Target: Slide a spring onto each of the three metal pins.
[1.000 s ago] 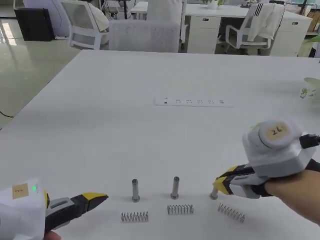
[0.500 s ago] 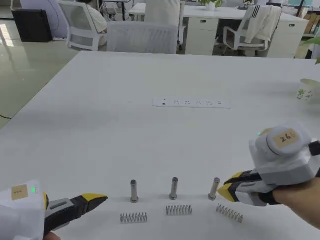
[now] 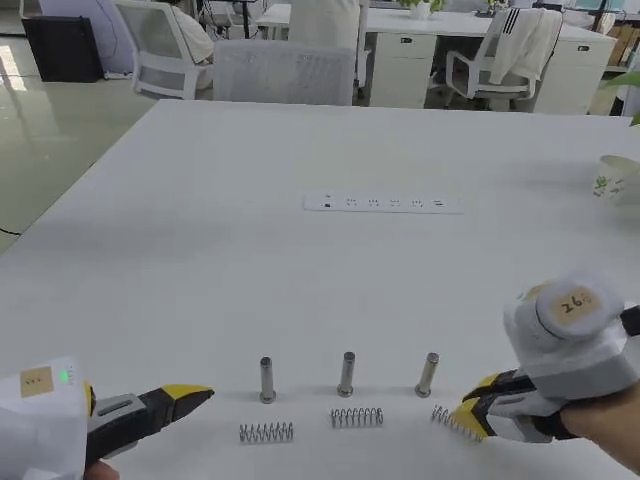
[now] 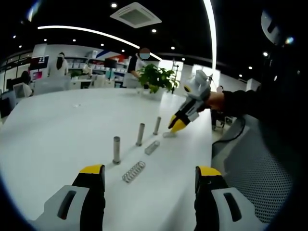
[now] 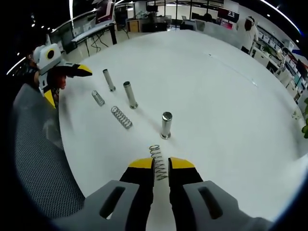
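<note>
Steel spring (image 5: 156,155), between right gripper (image 5: 161,167) jaws

R tongs (image 5: 161,164) w/ jaws narrowly astride near end of spring (image 5: 155,152), pin (image 5: 166,124) just beyond

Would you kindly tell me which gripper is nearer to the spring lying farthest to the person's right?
Right. The right gripper has its jaws either side of the near end of that spring; the left gripper hangs open past the leftmost pin, at the row's other end.
</note>
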Available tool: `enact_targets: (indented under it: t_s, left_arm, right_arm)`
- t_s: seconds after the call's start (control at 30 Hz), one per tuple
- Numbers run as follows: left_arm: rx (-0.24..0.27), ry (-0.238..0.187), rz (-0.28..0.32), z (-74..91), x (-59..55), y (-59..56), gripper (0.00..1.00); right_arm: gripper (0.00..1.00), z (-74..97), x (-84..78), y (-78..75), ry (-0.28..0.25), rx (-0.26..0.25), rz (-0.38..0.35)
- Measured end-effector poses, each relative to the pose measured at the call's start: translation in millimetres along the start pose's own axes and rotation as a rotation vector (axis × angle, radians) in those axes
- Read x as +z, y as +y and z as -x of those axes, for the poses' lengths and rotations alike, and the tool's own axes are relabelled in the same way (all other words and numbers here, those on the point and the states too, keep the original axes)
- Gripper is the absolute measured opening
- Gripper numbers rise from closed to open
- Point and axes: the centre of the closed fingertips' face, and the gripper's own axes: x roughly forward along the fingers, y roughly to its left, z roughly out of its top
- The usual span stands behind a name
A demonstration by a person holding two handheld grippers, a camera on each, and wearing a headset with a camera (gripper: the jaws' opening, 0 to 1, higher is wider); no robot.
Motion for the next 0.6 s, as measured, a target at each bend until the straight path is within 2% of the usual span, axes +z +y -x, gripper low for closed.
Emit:
enact_targets:
  t_s: [0.27,0.43,0.53,0.57,0.6]
  left_arm:
    - [0.004,0.003,0.0,0.7,-1.0,1.4,0.72]
    - [0.005,0.004,0.001,0.7,-1.7,2.1,0.72]
    - [0.006,0.004,0.001,0.9,-1.9,2.4,0.72]
    - [0.007,0.004,0.001,1.0,-2.1,2.6,0.72]
    - [0.007,0.004,0.002,1.1,-2.2,2.7,0.72]
  right_arm:
    - [0.08,-3.9,-12.1,3.0,0.056,0.003,0.04]
    - [0.08,-4.7,-15.1,3.9,0.067,0.013,0.036]
    - [0.08,-8.0,-22.6,4.6,0.096,0.014,0.045]
    - [0.08,-7.7,-19.2,5.0,0.074,0.019,0.059]
    - [0.08,-5.6,-21.2,4.3,0.085,0.011,0.042]
